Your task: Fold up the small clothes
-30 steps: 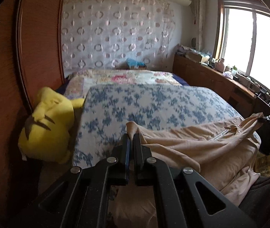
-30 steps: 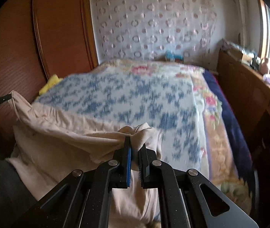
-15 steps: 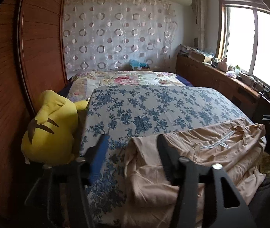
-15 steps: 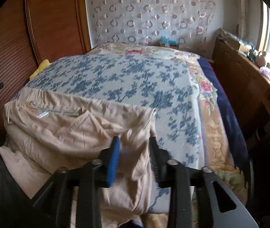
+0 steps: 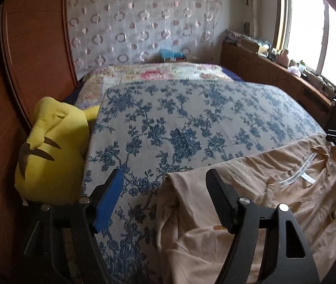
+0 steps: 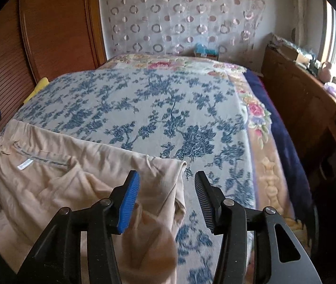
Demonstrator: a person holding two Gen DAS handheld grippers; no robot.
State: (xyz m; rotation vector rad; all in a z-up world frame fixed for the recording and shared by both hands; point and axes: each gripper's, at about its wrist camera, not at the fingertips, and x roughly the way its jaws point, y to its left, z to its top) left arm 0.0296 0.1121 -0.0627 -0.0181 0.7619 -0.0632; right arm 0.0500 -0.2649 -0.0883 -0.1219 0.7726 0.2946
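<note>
My left tongs spread wide, gripping nothing; beige garment lies under and right of them, on near edge of bed. My right tongs likewise released, garment corner between fingers, untouched. Beyond: blue floral cover. Yellow plush toy left of left tongs, against wooden wall.

Yellow plush beside bedspread (blue-flowered)

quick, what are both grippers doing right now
Left gripper: open, holding nothing, above the beige garment.
Right gripper: open, holding nothing.
</note>
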